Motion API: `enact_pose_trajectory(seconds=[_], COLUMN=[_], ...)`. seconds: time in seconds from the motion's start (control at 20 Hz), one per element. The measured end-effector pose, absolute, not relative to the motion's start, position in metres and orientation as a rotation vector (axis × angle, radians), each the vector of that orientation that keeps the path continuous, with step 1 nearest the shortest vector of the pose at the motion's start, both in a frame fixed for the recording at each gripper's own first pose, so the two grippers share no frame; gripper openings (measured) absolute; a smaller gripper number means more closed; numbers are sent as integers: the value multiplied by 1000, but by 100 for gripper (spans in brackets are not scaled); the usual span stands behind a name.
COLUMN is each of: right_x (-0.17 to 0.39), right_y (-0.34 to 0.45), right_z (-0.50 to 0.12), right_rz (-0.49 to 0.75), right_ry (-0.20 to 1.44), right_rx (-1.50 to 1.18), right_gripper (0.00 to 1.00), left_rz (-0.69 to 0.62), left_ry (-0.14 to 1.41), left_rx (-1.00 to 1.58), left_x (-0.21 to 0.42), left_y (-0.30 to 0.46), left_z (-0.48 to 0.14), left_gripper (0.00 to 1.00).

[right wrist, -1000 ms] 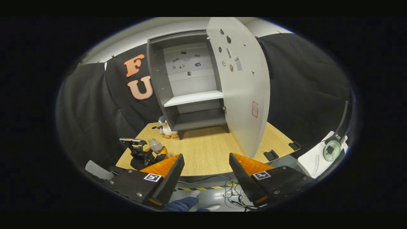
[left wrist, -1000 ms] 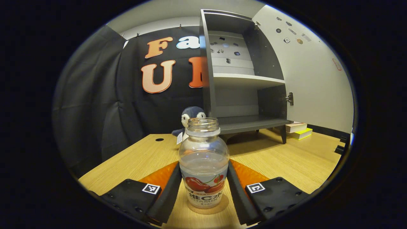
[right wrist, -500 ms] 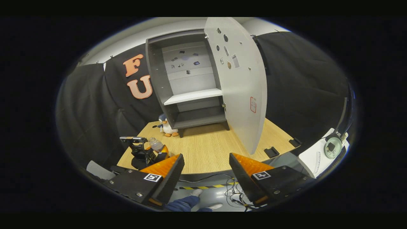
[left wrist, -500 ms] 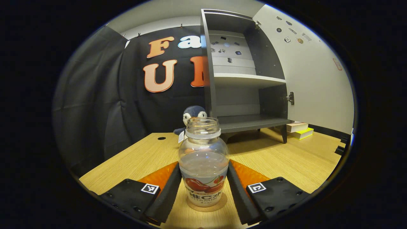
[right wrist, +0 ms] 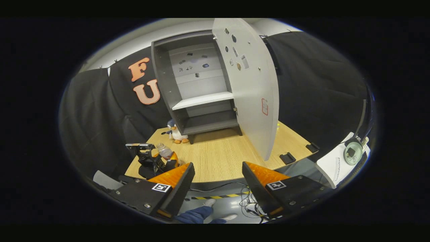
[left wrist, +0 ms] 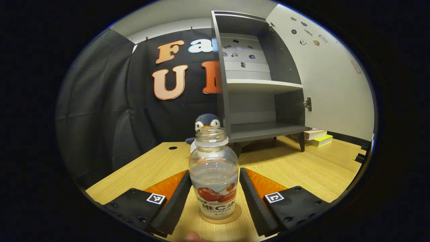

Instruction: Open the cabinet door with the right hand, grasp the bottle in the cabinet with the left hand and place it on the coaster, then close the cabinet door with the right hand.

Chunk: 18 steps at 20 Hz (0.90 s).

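Bottle (left wrist: 214, 174): clear plastic, uncapped, cherry-print label, partly filled with clear liquid. Upright, long axis vertical, mouth up. Stands on a round cork coaster (left wrist: 220, 218) near the bench's front left corner.

Left gripper (left wrist: 215, 198): jaws released, one finger on each side of the bottle's lower body, close to the label; whether they touch cannot be told. Also seen from the right gripper view (right wrist: 147, 159), with the bottle (right wrist: 164, 152) in front of it.

Right gripper (right wrist: 217, 188): jaws spread apart, holding nothing, hanging beyond the bench's front edge above the floor.

Bench (left wrist: 302, 171): light wood-grain top. Dark grey cabinet (left wrist: 258, 84) at the rear, both shelves bare; pale grey cabinet door (right wrist: 255, 87) swung wide. Plush penguin (left wrist: 205, 122) by the cabinet's left foot. Stacked books (left wrist: 316, 137) behind the cabinet. Black cloth walls surround the booth.
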State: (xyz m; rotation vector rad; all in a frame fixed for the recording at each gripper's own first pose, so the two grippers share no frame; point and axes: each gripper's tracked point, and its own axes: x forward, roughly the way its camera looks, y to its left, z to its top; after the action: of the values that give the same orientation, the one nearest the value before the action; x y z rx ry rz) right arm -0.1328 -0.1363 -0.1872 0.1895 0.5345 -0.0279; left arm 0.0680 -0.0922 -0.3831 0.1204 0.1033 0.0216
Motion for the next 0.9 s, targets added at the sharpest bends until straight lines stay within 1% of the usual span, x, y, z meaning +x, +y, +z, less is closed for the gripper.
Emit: enact_pose_trajectory(seconds=[0.1, 0.45, 0.65, 0.8, 0.85, 0.9], right_x=[-135, -132, -142, -138, -136, -136], right_y=[-139, -148, -159, -168, -173, -178], right_z=[-190, -185, -173, -151, -141, -133], right_rz=[-29, -14, -15, -16, -17, -18], right_ry=[537, 523, 493, 433, 408, 381], right_rx=[190, 205, 210, 223, 226, 230], right_gripper=[88, 88, 88, 89, 89, 88], left_rz=[18, 43, 61, 67, 64, 55], left_ry=[94, 60, 51, 46, 42, 30], left_rx=[122, 151, 107, 87, 78, 75], left_x=[68, 55, 47, 41, 39, 37], left_y=[-93, -91, -87, -89, -91, -96], left_z=[-377, -355, -331, -300, -287, -272], left_gripper=[97, 96, 95, 96, 95, 96])
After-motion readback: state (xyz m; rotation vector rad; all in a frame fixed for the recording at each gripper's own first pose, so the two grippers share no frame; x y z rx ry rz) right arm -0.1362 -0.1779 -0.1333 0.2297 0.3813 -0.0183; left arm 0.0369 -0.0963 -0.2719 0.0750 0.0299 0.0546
